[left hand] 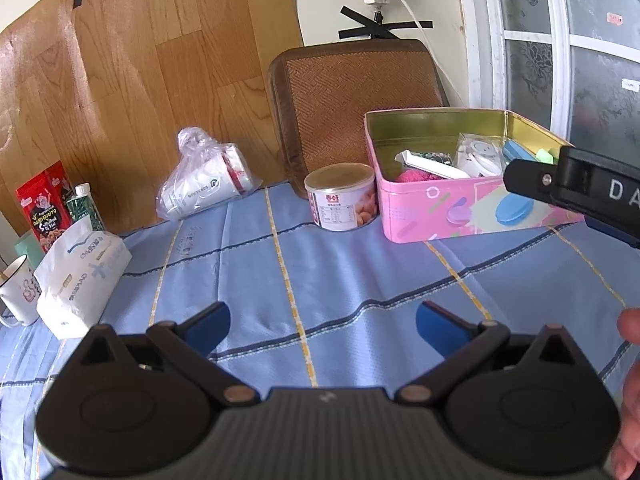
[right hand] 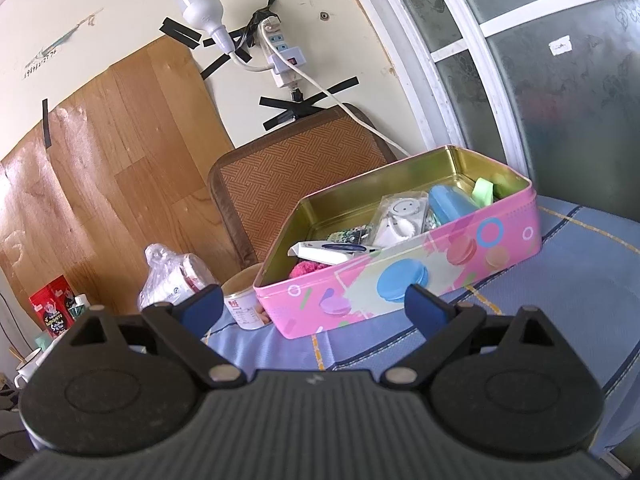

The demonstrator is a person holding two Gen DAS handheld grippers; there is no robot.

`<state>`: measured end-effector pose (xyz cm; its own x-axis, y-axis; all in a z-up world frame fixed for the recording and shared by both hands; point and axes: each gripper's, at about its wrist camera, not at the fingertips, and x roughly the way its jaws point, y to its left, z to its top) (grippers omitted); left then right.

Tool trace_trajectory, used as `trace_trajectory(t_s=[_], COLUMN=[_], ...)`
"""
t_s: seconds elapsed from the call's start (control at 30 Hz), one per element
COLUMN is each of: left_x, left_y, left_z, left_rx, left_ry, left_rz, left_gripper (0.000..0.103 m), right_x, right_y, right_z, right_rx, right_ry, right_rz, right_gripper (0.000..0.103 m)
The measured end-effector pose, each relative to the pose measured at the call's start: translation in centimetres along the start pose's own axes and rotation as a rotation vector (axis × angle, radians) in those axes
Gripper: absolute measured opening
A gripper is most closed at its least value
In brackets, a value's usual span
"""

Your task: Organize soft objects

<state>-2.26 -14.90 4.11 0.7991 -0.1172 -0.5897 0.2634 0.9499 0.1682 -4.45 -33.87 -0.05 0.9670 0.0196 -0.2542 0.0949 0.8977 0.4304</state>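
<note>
Looking at the pink tin (right hand: pixel 400 276) first: it sits on the blue checked cloth (left hand: pixel 320 280) at the far right of the table, lid off, long side running left to right in the left wrist view and slanting up to the right in the right wrist view. Inside we can see a fuzzy pink thing (right hand: pixel 306 269) tucked in the near left corner, mostly hidden by the tin's wall and a white carton (right hand: pixel 328 254) lying across it, so it might be a sponge or a pom-pom, hard to call. Our left gripper (left hand: pixel 322 326) hangs over bare cloth, fingers spread wide, nothing in them. Our right gripper (right hand: pixel 314 310) is spread wide too, empty, just short of the tin. A round can (left hand: pixel 342 196) stands touching the tin's left side. A bagged stack of cups (left hand: pixel 204 180) lies tipped over further left.
</note>
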Motion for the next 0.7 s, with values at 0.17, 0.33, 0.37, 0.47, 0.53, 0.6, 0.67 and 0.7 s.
trace_trajectory(t_s=[0.17,0.33,0.37,0.47,0.53,0.6,0.67,0.7], left_x=[0.28,0.57,0.61,0.67,0.66,0.69,0.78,0.81], left_y=[-0.04,0.12,0.13,0.12,0.14,0.1,0.15,0.18], left_z=[-0.08,-0.14,-0.14,-0.18,-0.19,-0.18,-0.17,-0.18], left_rx=[0.0,-0.008,-0.009,-0.012,-0.011,-0.011,-0.013,-0.013], left_ry=[0.018,0.037,0.039,0.043,0.042,0.042,0.045,0.046], left_rz=[-0.01,-0.024,-0.025,-0.026,-0.022,-0.019,-0.02,-0.019], left_gripper=[0.103,0.103,0.103,0.103,0.103,0.103,0.103,0.103], right_x=[0.09,0.15,0.18,0.25,0.27,0.3,0.31,0.33], right_y=[-0.1,-0.16,-0.17,-0.22,-0.21,-0.23,-0.23,-0.26], right_z=[-0.07,-0.18,-0.16,-0.21,-0.29,-0.28,-0.24,-0.28], right_rx=[0.002,0.003,0.003,0.005,0.007,0.006,0.007,0.007], right_ry=[0.006,0.009,0.009,0.012,0.013,0.014,0.014,0.015], right_rz=[0.0,-0.002,-0.001,-0.003,-0.005,-0.005,-0.004,-0.004], right_gripper=[0.099,0.099,0.099,0.099,0.099,0.099,0.099,0.099])
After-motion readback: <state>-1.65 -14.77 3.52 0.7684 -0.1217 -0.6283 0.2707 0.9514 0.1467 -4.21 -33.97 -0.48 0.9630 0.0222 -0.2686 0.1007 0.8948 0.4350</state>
